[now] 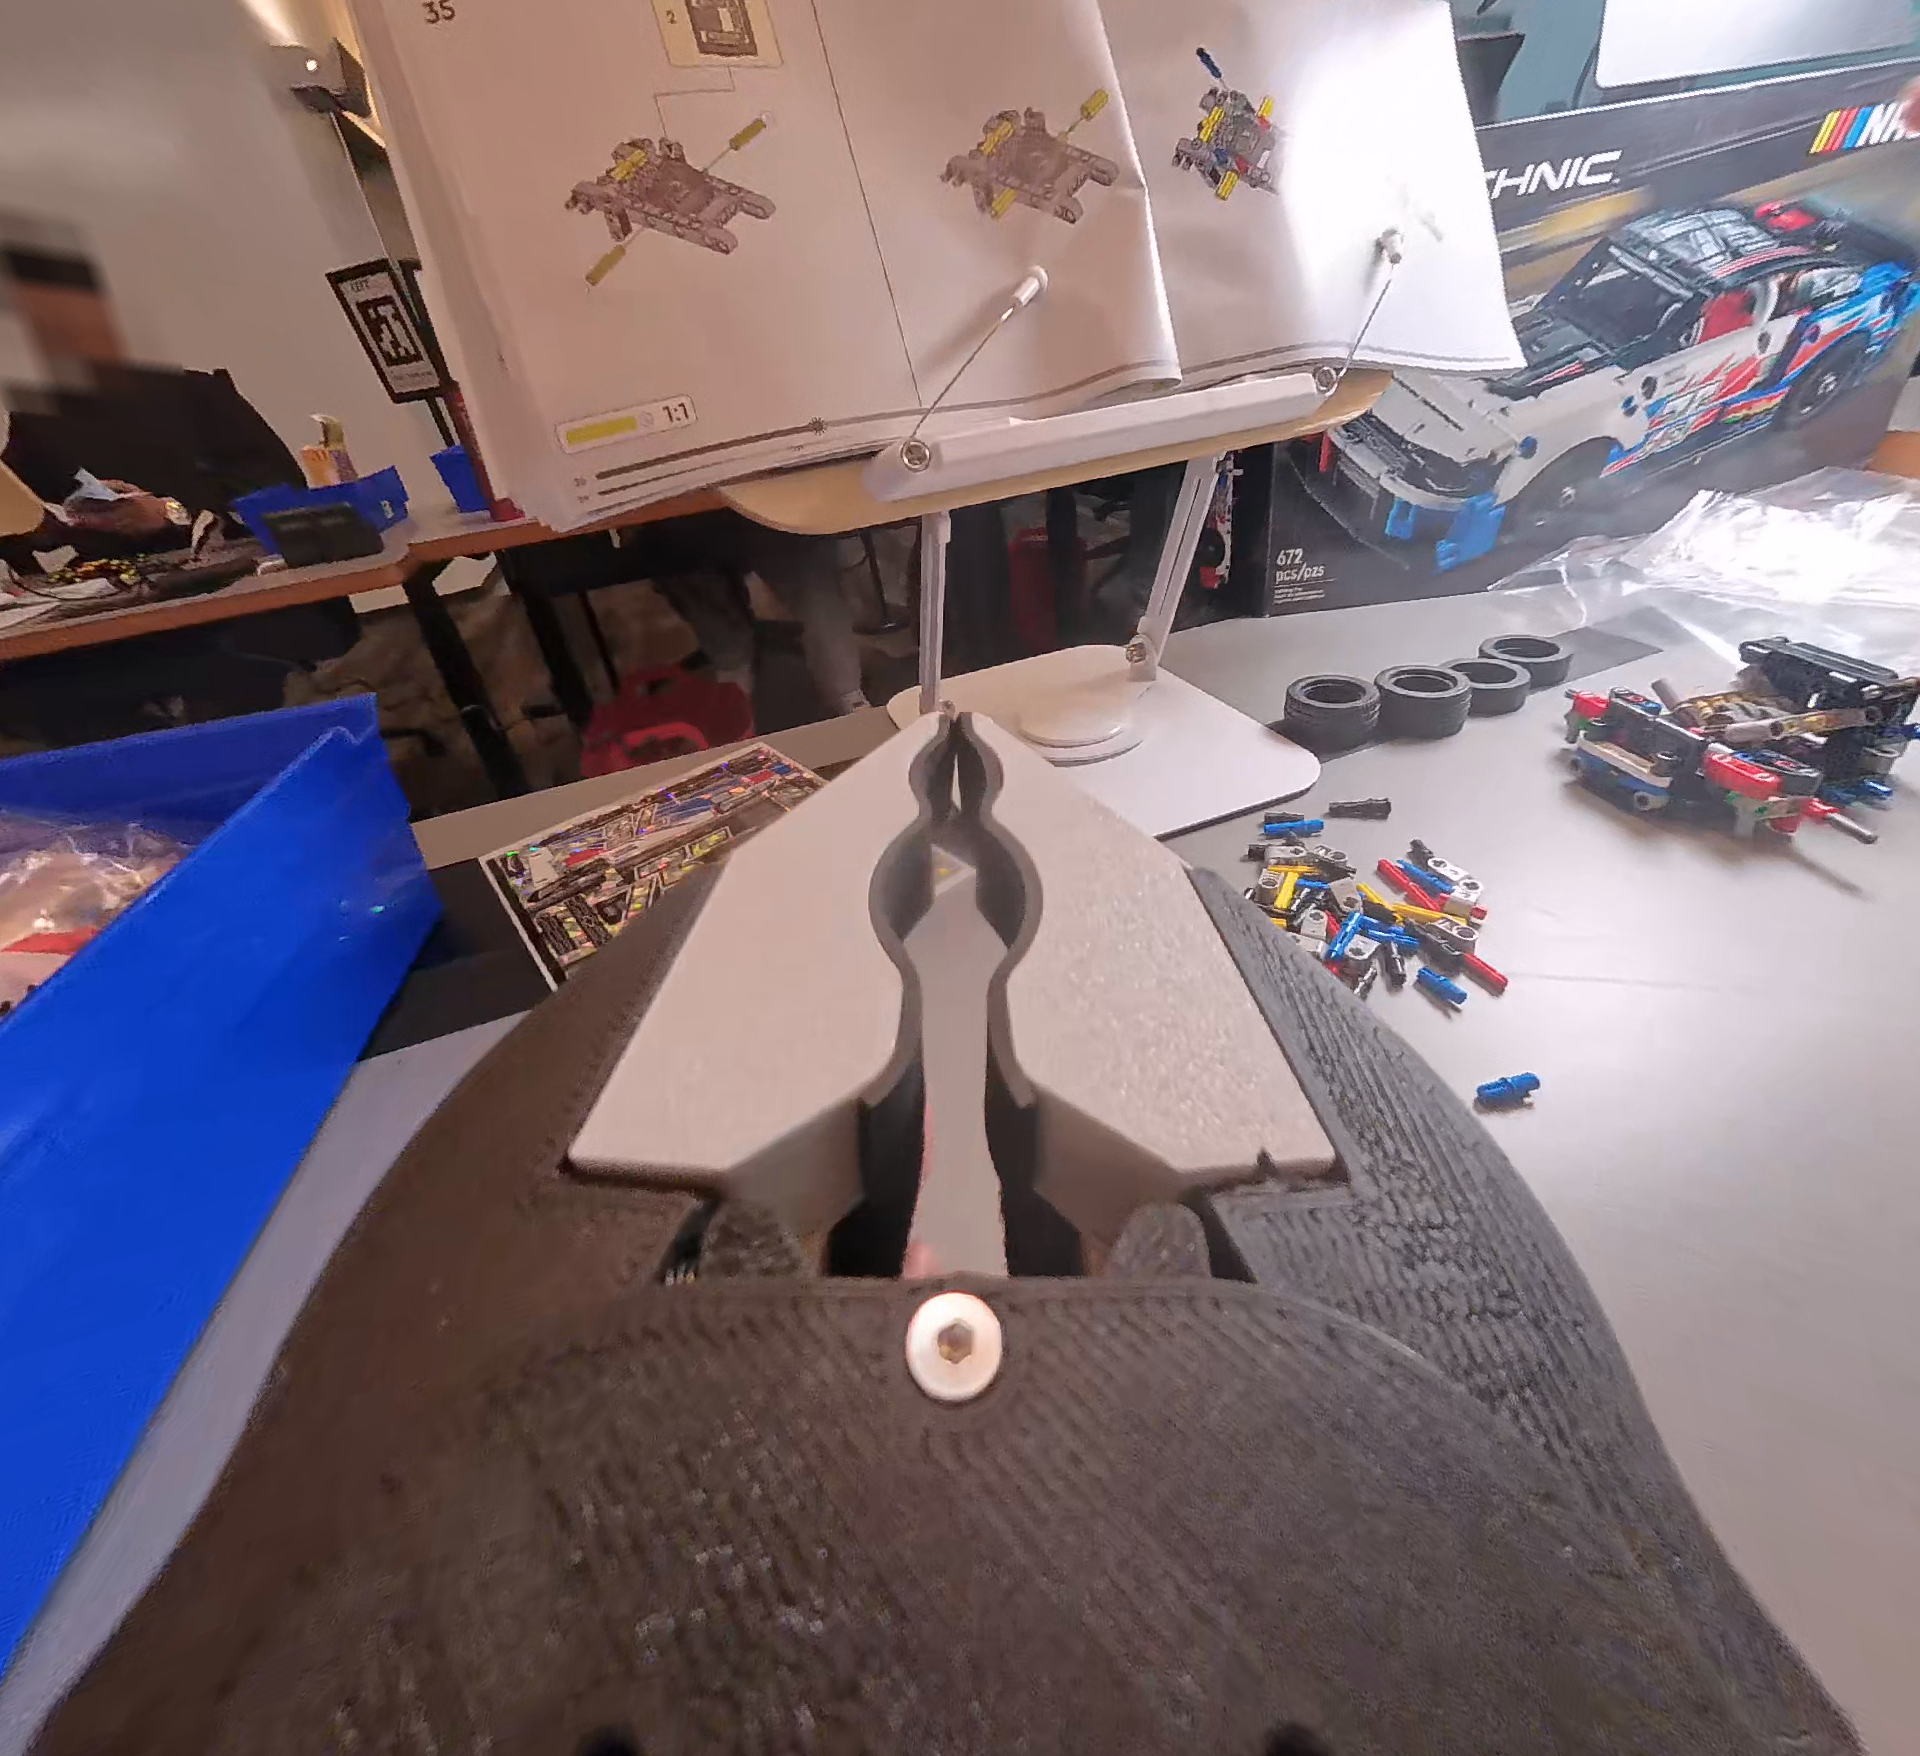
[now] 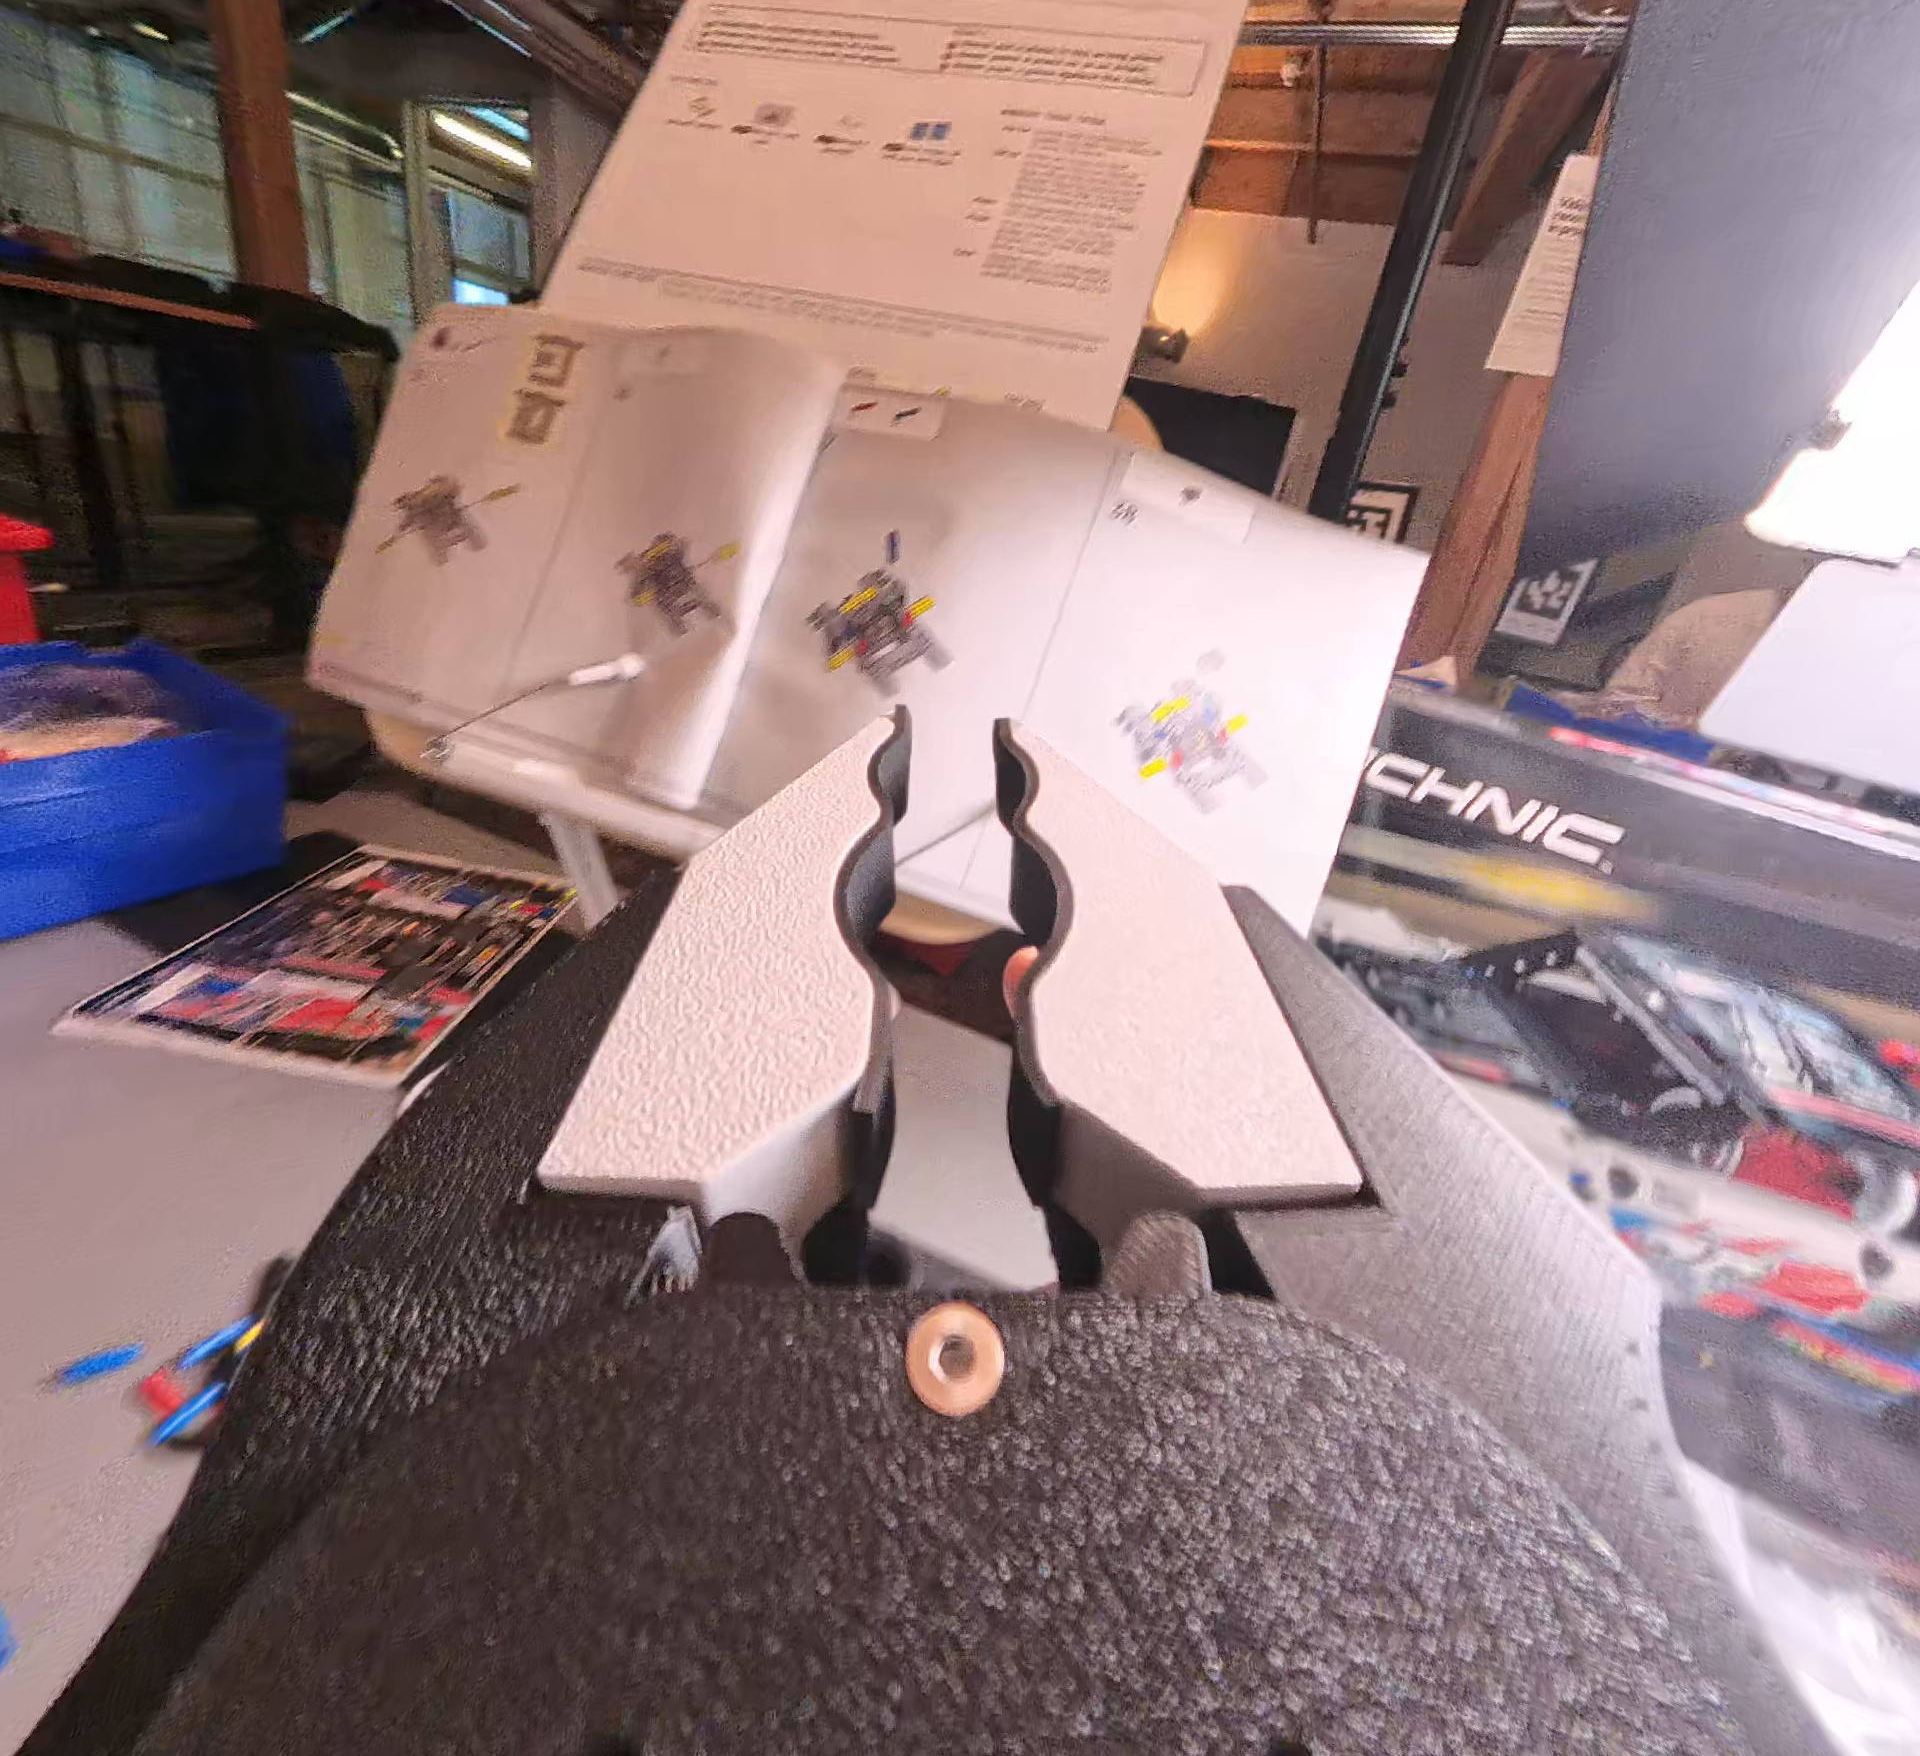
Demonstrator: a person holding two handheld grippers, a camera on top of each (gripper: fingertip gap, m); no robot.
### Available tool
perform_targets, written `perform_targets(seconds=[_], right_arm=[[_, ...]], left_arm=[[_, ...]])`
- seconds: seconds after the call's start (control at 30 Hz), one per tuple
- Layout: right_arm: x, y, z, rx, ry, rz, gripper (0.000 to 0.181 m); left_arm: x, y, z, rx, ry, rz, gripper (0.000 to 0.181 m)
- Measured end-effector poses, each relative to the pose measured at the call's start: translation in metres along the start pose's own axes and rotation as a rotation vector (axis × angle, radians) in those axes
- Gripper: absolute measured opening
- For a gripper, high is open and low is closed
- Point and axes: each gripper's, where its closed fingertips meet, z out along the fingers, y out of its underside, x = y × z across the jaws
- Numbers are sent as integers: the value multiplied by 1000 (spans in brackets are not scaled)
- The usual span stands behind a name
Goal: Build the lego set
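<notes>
In the left wrist view my left gripper (image 1: 958,725) is shut, its tips touching, with nothing visible between them, and it hangs above the table in front of the book stand's base (image 1: 1132,719). The open instruction booklet (image 1: 790,179) rests on the stand. A partly built car model (image 1: 1745,740), four black tyres (image 1: 1423,688) and a pile of small loose pieces (image 1: 1371,906) lie to the right. In the right wrist view my right gripper (image 2: 951,727) is open with a narrow gap and nothing between its fingers, pointing at the booklet (image 2: 1195,667), where one page (image 2: 727,584) stands curled up.
A blue bin (image 1: 156,979) holding bags stands at the left, with a sticker sheet (image 1: 644,833) beside it. The set's box (image 1: 1662,335) stands at the back right behind a clear plastic bag (image 1: 1766,553). A single blue pin (image 1: 1507,1088) lies apart. Another worktable with a person is at the far left. Spacing between my two grippers at the tips: around 35 cm. The partly built car model (image 1: 1745,740) lies some 25 cm from my right tips, 35 cm from my left tips.
</notes>
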Motion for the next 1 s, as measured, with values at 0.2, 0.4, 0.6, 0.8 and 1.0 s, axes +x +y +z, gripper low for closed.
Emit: perform_targets(seconds=[0.2, 0.4, 0.6, 0.8, 1.0], right_arm=[[56, -12, 103, -22, 54, 22, 9], [81, 3, 158, -45, 51, 44, 6], [92, 10, 171, -41, 39, -1, 5], [105, 24, 156, -48, 32, -20, 6], [114, 59, 125, -89, 65, -64, 14]], left_arm=[[-2, 10, -2, -26, 0, -33, 0], [0, 0, -12, -35, 35, -49, 0], [3, 1, -31, -40, 46, -11, 3], [13, 8, -49, -62, 66, -17, 9], [30, 10, -56, -70, 114, -50, 9]])
